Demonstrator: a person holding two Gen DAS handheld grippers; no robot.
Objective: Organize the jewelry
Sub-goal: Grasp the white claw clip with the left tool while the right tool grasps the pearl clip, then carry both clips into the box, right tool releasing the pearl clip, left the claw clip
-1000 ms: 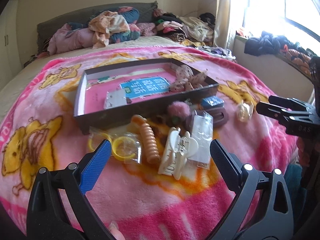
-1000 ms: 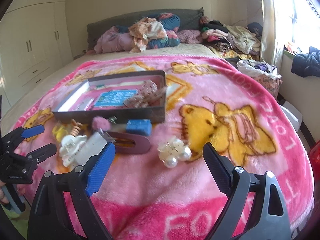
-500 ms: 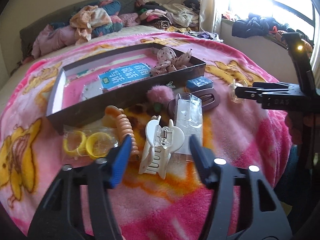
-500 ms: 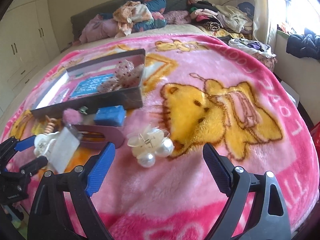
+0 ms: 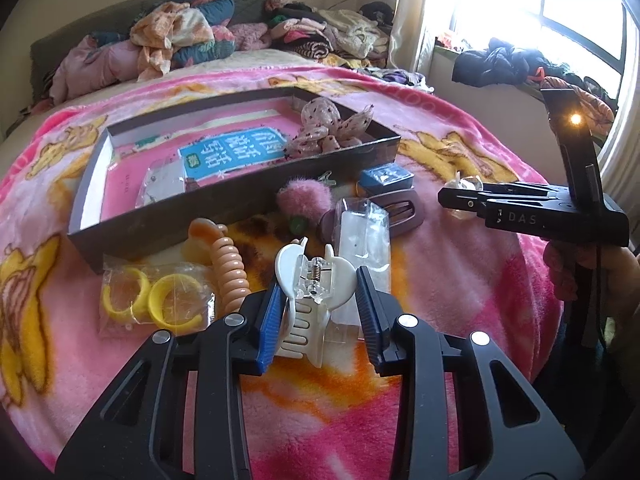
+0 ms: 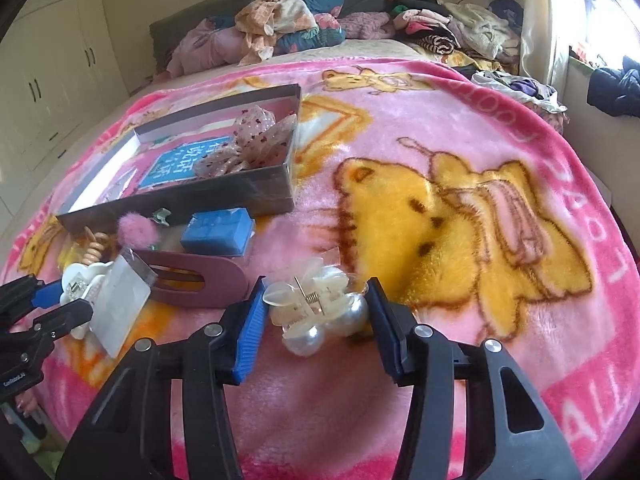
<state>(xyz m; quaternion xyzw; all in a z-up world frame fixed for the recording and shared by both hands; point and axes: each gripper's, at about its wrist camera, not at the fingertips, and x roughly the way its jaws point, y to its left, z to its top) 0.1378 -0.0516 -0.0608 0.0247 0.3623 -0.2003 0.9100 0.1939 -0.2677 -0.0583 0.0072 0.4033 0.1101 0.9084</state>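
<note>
A white claw hair clip (image 5: 310,296) lies on the pink blanket between the fingers of my left gripper (image 5: 318,312), whose pads touch or nearly touch both its sides. A clear clip with pearls (image 6: 316,312) lies between the fingers of my right gripper (image 6: 316,320), with small gaps on both sides. The dark shallow box (image 5: 224,208) holds a blue card and a dotted bow (image 5: 328,128). The left gripper also shows in the right wrist view (image 6: 60,304), the right gripper in the left wrist view (image 5: 452,196).
On the blanket near the box lie a bag of yellow rings (image 5: 156,300), an orange coil tie (image 5: 228,268), a pink pompom (image 5: 304,200), a clear packet (image 5: 364,240), a mauve barrette (image 6: 192,280) and a small blue box (image 6: 218,232). Clothes pile at the headboard (image 6: 280,20).
Both grippers have moved forward and down and narrowed. The left now brackets the white claw clip and the right brackets the pearl clip.
</note>
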